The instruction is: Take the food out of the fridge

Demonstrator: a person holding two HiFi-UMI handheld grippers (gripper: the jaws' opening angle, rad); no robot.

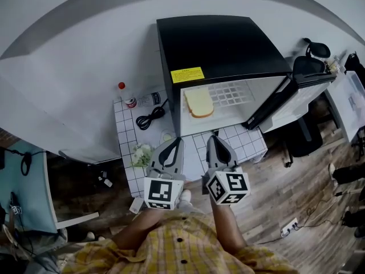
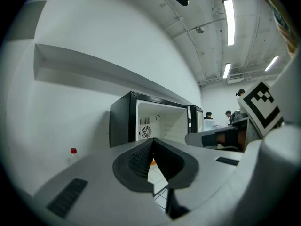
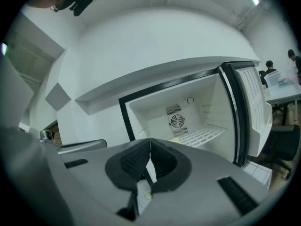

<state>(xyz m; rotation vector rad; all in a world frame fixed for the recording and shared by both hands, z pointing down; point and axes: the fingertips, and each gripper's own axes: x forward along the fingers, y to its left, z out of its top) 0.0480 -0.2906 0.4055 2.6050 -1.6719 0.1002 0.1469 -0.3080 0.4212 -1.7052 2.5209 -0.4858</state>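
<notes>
A black mini fridge [image 1: 222, 39] stands with its door [image 1: 288, 99] swung open to the right. On its white wire shelf [image 1: 231, 93] lies a pale slice of bread [image 1: 198, 103], at the left. Both grippers hover side by side in front of the opening, pointing at it. My left gripper [image 1: 178, 141] is shut and holds nothing, with its tip left of the bread. My right gripper [image 1: 214, 138] is also shut and holds nothing, just below the shelf's front. In the right gripper view its closed jaws [image 3: 149, 141] point into the white interior [image 3: 188, 112].
The fridge stands on a white tiled platform [image 1: 128, 133] with a coiled black cable [image 1: 149, 117], a red-capped bottle [image 1: 121, 89], a can [image 1: 131, 103] and a small plant [image 1: 141, 153]. A black office chair [image 1: 311, 64] stands behind the open door. People sit far off to the right.
</notes>
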